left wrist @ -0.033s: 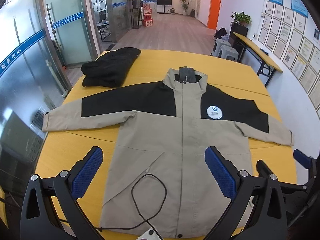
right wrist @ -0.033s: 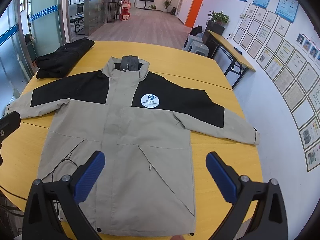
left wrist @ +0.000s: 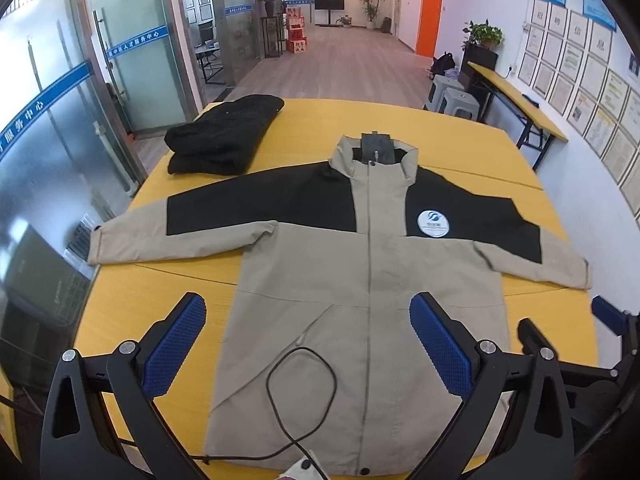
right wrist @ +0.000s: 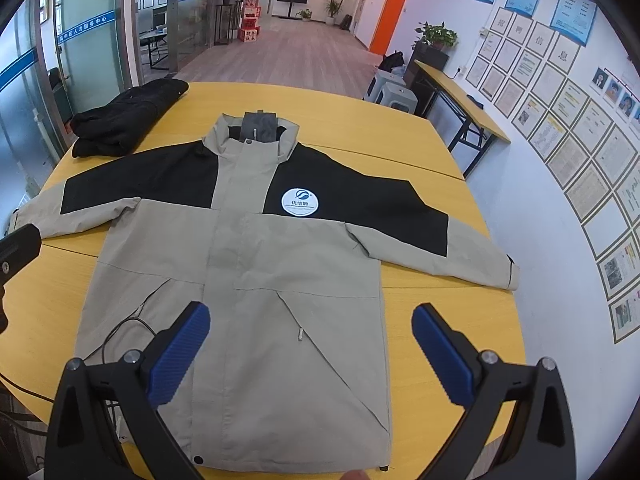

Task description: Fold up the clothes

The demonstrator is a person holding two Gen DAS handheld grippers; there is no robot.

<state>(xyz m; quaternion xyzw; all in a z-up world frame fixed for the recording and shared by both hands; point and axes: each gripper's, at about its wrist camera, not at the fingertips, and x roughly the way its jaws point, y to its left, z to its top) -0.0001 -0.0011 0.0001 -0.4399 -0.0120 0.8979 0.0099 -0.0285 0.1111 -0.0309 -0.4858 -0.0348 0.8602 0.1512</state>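
1. On the yellow bench (left wrist: 304, 128), left wrist view: a khaki-and-black jacket (left wrist: 320, 280) lies flat, front up, zipped, both sleeves spread wide, hem nearest the camera. The left gripper (left wrist: 308, 344) hovers over the hem, fingers spread wide, nothing between them.
2. Same view: a folded black garment (left wrist: 224, 140) sits near the far left corner; a black cable (left wrist: 300, 384) loops over the lower front.
3. Right wrist view: the right gripper (right wrist: 310, 348) hangs above the jacket's lower right panel, fingers spread, empty.
4. Handling, judged: soft shell fabric, light, probably slick; pinch at a sleeve cuff (right wrist: 508, 272) or hem corner.
5. Writing: the round white chest badge (right wrist: 300, 202) carries a swirl logo and small Chinese characters, too small to read with confidence.
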